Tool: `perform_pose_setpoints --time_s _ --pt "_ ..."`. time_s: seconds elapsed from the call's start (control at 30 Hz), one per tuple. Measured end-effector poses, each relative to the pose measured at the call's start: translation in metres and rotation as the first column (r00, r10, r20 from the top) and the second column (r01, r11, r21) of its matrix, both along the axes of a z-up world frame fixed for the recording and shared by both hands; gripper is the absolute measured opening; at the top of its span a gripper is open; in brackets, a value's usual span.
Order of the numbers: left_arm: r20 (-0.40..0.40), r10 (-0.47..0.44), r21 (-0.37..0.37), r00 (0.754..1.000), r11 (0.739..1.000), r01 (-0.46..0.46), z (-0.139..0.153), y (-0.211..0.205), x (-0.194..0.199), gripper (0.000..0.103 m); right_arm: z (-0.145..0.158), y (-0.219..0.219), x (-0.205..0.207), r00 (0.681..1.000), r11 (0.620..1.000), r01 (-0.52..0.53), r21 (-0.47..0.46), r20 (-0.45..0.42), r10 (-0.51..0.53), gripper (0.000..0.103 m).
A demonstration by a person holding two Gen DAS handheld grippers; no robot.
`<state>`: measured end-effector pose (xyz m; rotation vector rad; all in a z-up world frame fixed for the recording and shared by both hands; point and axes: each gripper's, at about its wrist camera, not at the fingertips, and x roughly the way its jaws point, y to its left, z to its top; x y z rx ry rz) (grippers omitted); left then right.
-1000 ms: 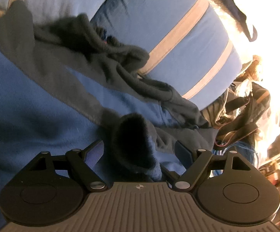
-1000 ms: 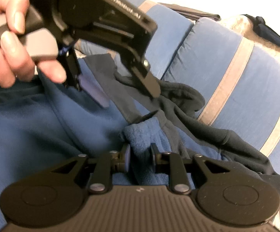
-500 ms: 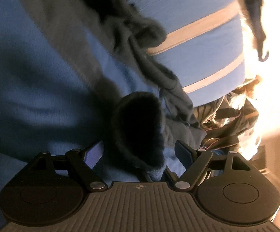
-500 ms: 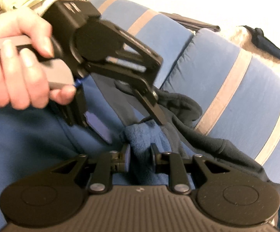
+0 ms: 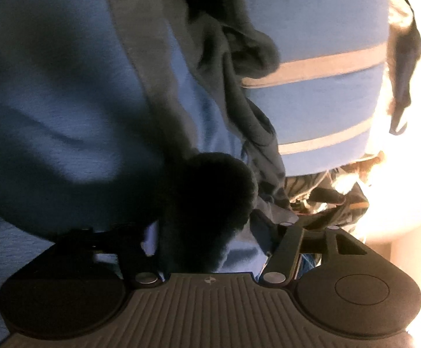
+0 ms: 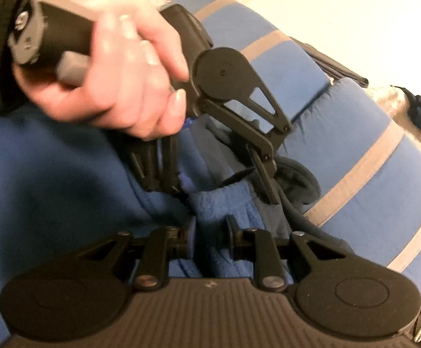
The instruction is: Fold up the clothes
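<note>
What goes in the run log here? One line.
left tongs: closing on fleece | right tongs: shut on fleece | fold not done

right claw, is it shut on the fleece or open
Shut on it: the right claw pinches a bunched fold of the blue fleece, with both pads pressing into the fabric.

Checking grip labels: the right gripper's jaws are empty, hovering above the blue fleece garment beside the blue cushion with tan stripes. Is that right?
Not empty. In the right wrist view, the right gripper has its jaws shut on a bunched fold of the blue fleece garment, beside the blue cushion with tan stripes.
</note>
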<state>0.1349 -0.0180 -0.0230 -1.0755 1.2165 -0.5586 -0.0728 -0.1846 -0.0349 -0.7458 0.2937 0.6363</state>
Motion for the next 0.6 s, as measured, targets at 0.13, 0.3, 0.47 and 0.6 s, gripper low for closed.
perform_pose_setpoints --time_s 0.13,0.3,0.47,0.6 --pt "-0.005 -0.002 0.007 1.000 1.000 0.003 -0.0001 -0.0006 -0.0011 0.050 -0.0024 0.0004 -0.0014 1.000 1.000 -0.010 -0.023 0.000 0.010 0.023" --pt "0.003 -0.014 0.012 1.000 1.000 0.014 0.0001 -0.0020 -0.0025 0.043 -0.0070 0.0031 -0.0051 1.000 0.998 -0.025 -0.060 0.016 0.026 0.023" --pt "0.017 -0.024 0.028 1.000 0.999 0.023 0.0014 -0.0027 -0.0030 0.034 -0.0060 0.0027 -0.0058 0.999 0.998 -0.026 -0.054 0.020 0.027 0.023" --pt "0.059 -0.043 0.043 0.997 0.998 0.041 0.0085 -0.0050 -0.0051 0.020 -0.0061 0.0039 -0.0077 0.999 0.998 -0.034 -0.058 0.030 0.036 0.024"
